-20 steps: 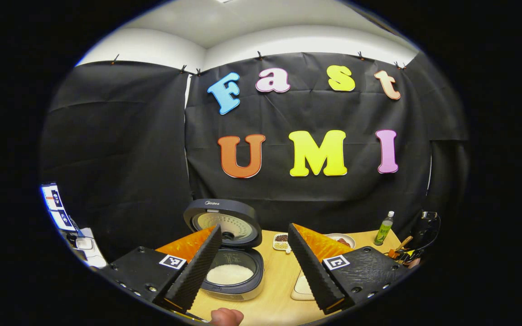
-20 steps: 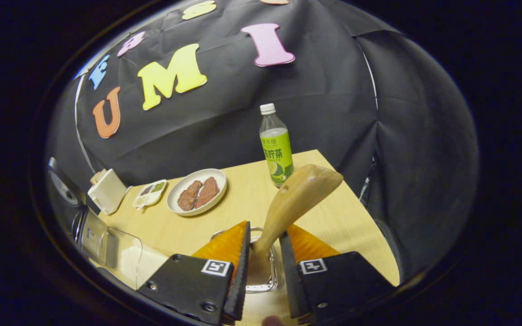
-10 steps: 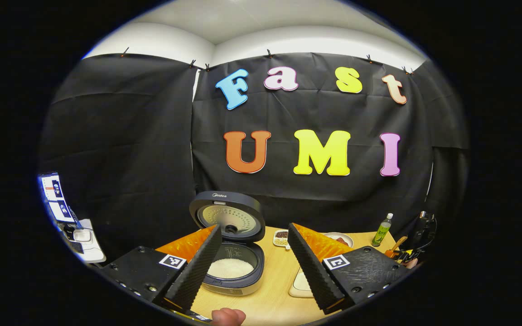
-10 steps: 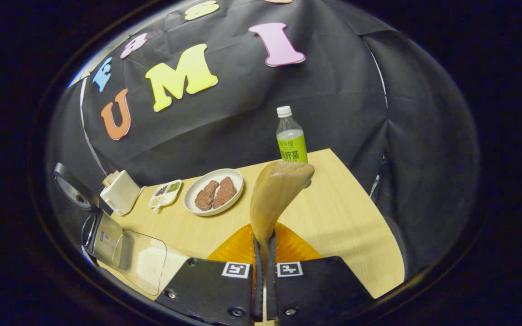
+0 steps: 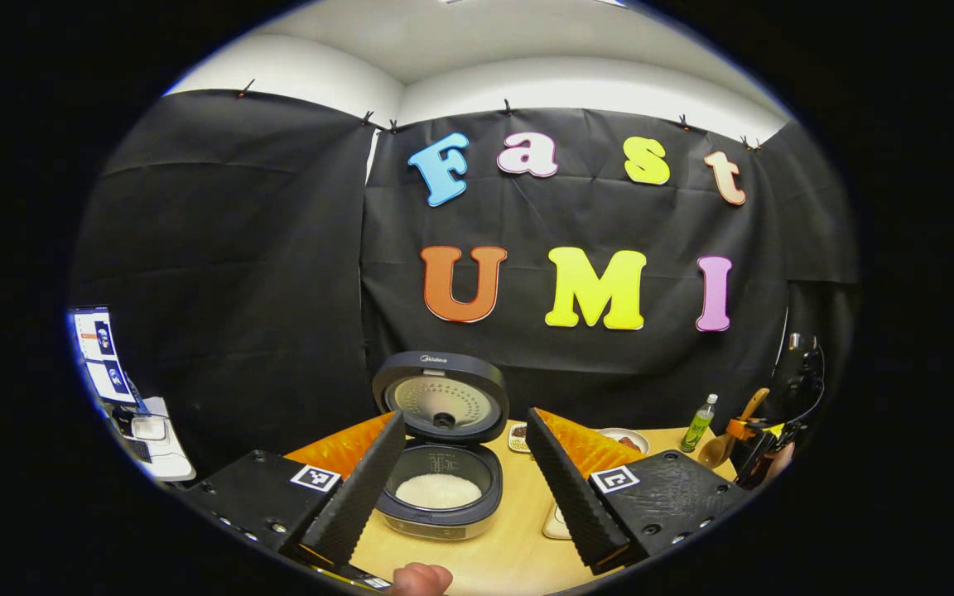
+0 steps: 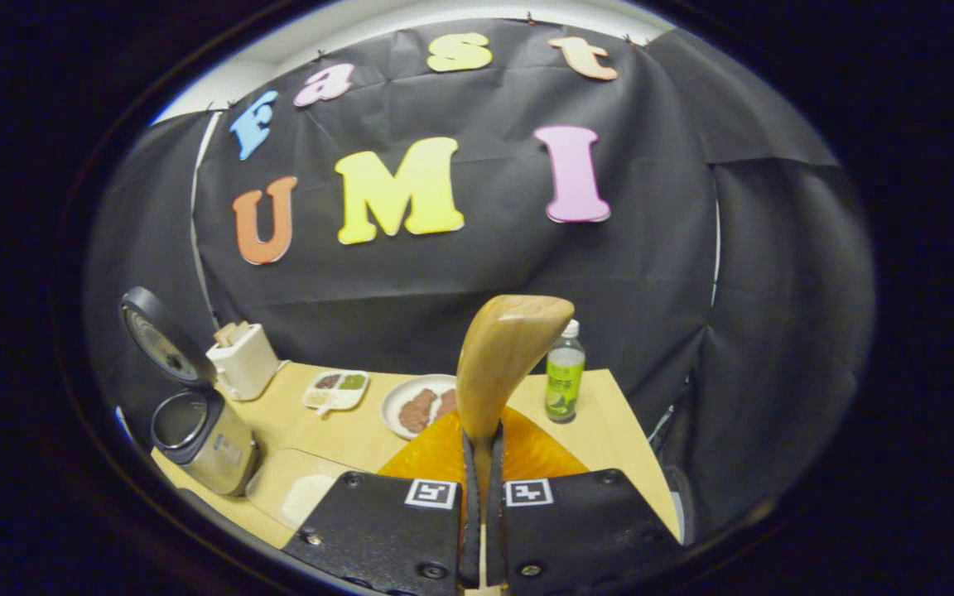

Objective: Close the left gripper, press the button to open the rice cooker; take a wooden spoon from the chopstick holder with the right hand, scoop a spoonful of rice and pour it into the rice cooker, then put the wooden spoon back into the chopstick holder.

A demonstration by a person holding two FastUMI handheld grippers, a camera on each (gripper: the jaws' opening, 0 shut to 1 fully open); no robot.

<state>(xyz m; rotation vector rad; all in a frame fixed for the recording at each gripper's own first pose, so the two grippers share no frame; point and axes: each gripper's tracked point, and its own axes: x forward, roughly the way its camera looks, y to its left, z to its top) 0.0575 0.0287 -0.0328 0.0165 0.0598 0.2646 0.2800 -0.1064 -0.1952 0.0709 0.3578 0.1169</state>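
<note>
The rice cooker point(image 5: 442, 497) stands open on the wooden table point(image 5: 518, 546), its lid point(image 5: 441, 403) upright and white rice in the pot. My left gripper point(image 5: 464, 415) hovers open in front of it with nothing between its fingers. In the right gripper view my right gripper point(image 6: 481, 436) is shut on the handle of the wooden spoon point(image 6: 508, 352), whose bowl rises upright above the fingers, high over the table. The left gripper view shows the right gripper point(image 5: 757, 437) at the far right with the spoon point(image 5: 727, 440) in it. The cooker point(image 6: 199, 439) sits at the far left of the right gripper view.
A clear container of rice point(image 6: 305, 494) lies next to the cooker. Behind it are a white box point(image 6: 243, 362), a small divided tray point(image 6: 336, 390), a plate of meat point(image 6: 421, 406) and a green bottle point(image 6: 565, 379). A thumb point(image 5: 421, 577) shows at the bottom edge.
My right gripper shut on the spoon's handle and rose with it, well above the table. My left gripper drew back from the open cooker, still open.
</note>
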